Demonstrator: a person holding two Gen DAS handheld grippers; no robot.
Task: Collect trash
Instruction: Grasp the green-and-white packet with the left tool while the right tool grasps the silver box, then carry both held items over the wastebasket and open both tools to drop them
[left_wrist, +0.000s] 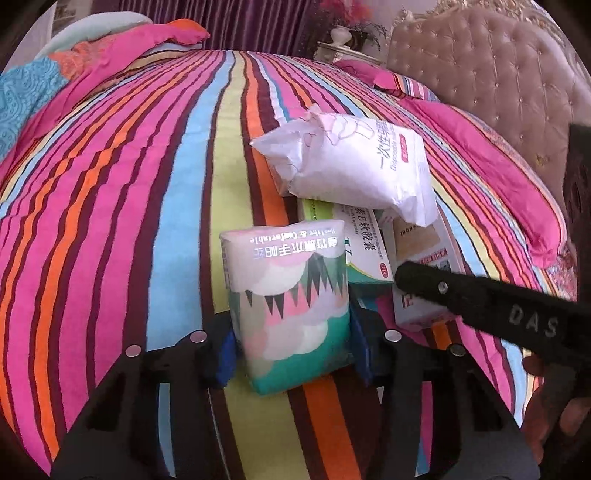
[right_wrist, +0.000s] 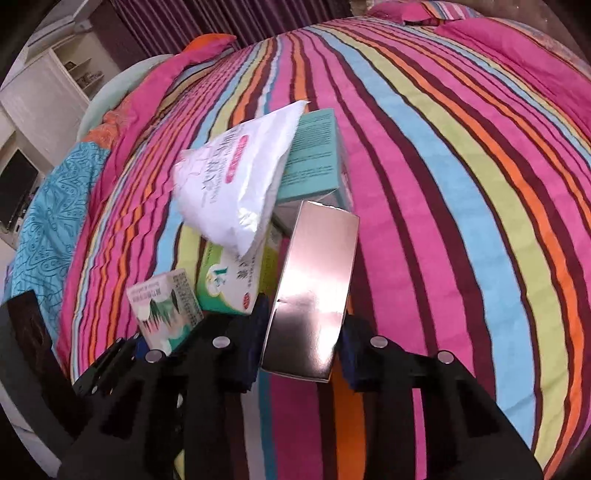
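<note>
While both grippers are clamping trash on the bed (left_wrist: 110, 221) | left gripper (left_wrist: 291, 343) fingers gripping tissue pack (left_wrist: 291, 299) | right gripper (right_wrist: 301, 343) fingers gripping silver box (right_wrist: 314, 280) | advice: lifting straight, clearing white bag (left_wrist: 351, 166).

Five pieces of trash are being shown on one striped bedspread (left_wrist: 110, 221): one tissue pack (left_wrist: 290, 314), one white plastic packet (left_wrist: 354, 166), and three cartons. One is green (right_wrist: 229, 284), one teal (right_wrist: 314, 155), one silver (right_wrist: 314, 288).

Ahead blocked, sides free
A white pouch (left_wrist: 351, 166) and boxes (left_wrist: 365, 243) crowd ahead of the left gripper (left_wrist: 291, 343); the striped bedspread (left_wrist: 110, 221) to its left lies open.
</note>
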